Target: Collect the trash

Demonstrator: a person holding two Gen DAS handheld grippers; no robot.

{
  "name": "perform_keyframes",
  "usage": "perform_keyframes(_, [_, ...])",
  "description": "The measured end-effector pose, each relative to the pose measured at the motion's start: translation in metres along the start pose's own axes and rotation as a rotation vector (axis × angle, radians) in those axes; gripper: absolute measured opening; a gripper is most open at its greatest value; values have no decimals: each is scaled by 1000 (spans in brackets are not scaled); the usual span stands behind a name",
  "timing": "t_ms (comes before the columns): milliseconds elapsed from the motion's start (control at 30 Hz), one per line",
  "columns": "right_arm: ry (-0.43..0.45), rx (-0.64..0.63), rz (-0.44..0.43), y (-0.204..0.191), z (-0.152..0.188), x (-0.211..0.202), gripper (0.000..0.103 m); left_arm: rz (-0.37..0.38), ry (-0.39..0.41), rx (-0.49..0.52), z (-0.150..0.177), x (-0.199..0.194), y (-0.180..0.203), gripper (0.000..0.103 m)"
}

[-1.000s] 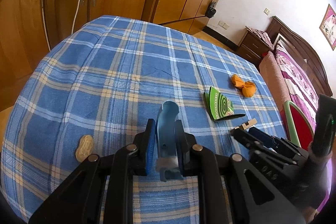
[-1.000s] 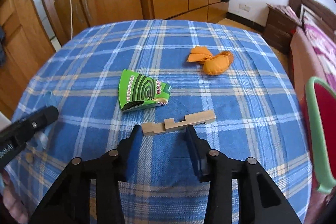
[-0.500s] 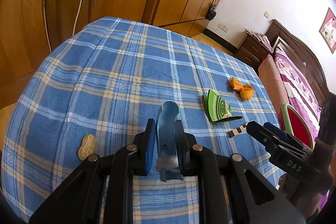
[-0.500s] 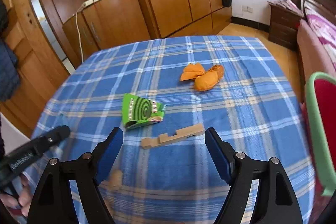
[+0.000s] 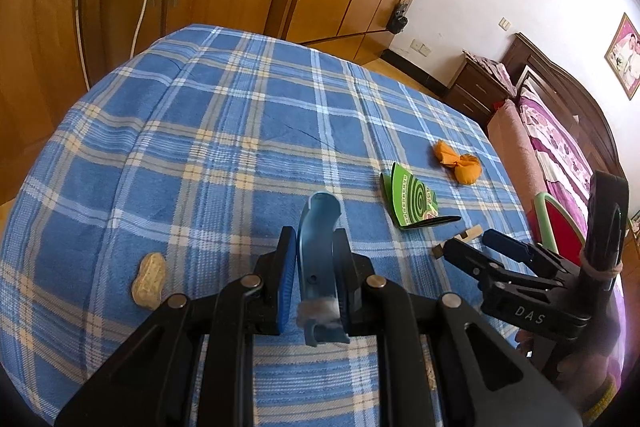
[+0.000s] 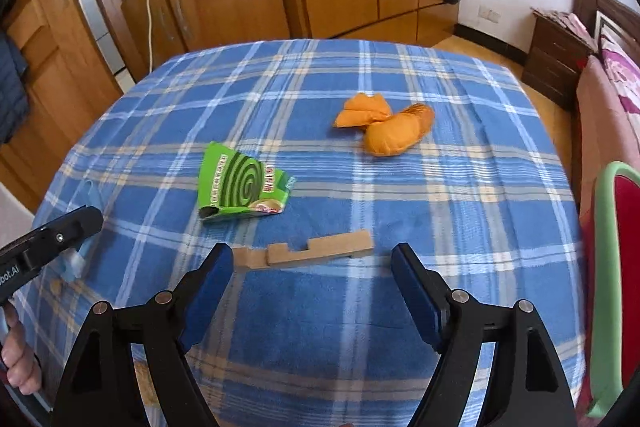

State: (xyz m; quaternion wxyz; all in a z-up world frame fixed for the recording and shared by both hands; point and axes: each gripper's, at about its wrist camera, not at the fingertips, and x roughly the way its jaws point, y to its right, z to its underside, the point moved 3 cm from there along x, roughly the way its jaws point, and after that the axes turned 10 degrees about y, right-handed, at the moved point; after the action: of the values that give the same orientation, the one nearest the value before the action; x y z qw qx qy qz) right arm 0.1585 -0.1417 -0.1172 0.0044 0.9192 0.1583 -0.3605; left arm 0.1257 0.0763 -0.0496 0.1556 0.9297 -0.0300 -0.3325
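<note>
Spreading wide now, the right gripper [image 6: 312, 259] has just been opening its jaws and is pulling back a touch from where it was a second ago; nothing is pinched between them, and the wood strip [image 6: 320, 253] is lying flat on the plaid cloth [image 6: 440, 187] just ahead of the tips, no pad touching it. Over on the other side, the left gripper [image 5: 314, 255] is staying clenched on a blue handle [image 5: 318, 239], unmoved, with a peanut [image 5: 149, 279] sitting on the cloth near its left jaw.

Looking at the strip: it is appearing light, stiff and notched, so it is probably going to slide on the fabric rather than bend. The best hold is looking like a pinch across its narrow width near the middle, pads on the long edges, coming down low because it is so thin.

Beyond it, the green packet [image 6: 240, 187] is lying crumpled and open-ended, likely flimsy and easy to crush, and the orange peel [image 6: 384, 125] is resting further back, soft and light. All three are waiting on the cloth, well apart from each other.
</note>
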Motion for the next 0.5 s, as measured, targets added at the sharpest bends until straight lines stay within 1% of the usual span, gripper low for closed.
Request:
perform_keyframes(100, [-1, -23, -7, -9, 1, 2, 82, -1, -3, -1, 0, 1, 0, 18])
perform_keyframes(300, [-6, -110, 70, -21, 3, 8, 82, -2, -7, 1, 1, 2, 0, 18])
perform_keyframes(333, [-4, -114, 76, -22, 4, 8, 79, -2, -9, 1, 1, 2, 0, 18])
perform_keyframes(500, [-2, -87, 37, -20, 4, 4, 78, 3, -10, 9, 2, 1, 4, 18])
